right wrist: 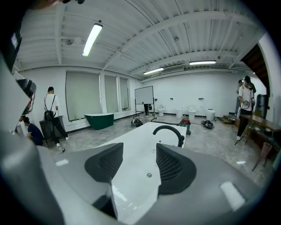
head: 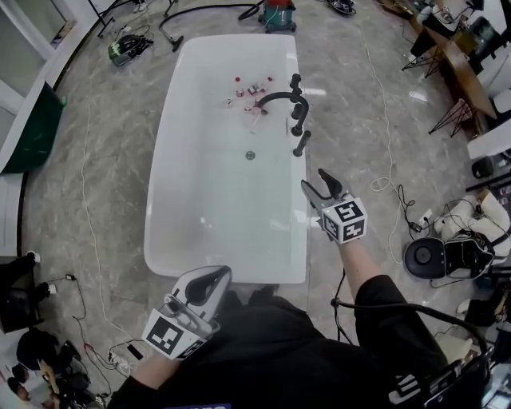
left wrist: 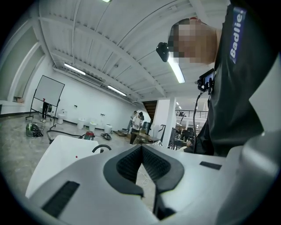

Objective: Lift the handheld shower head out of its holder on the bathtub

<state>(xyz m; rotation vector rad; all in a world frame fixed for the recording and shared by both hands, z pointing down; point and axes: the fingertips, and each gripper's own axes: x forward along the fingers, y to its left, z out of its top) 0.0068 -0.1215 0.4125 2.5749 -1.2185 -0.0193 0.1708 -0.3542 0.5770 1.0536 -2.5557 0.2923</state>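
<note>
Hovering, jaws spread, empty — R hand-held gripper (head: 316, 180) near shower head (head: 302, 144), not touching.

One white bathtub (head: 160, 200) stands mid-floor, with one drain (head: 250, 155) in its bottom and one arched black spout (head: 275, 97) over its far right rim. Beside that spout runs a row of black fittings (head: 298, 128), four as best I can count. A few small bottles (head: 239, 86) lie in the tub's far end, too small to number.

There is one green bathtub (right wrist: 99, 120) off to the left, one red vacuum cleaner (head: 278, 12) beyond the white tub, and one whiteboard (right wrist: 144, 94) at the far wall.

Two people (right wrist: 50, 110) are by the left wall. Three ceiling lights (right wrist: 92, 39) are lit.

There are two grippers, the left gripper (head: 209, 281) and the right gripper (head: 319, 185), each bearing one marker cube (head: 345, 220).
</note>
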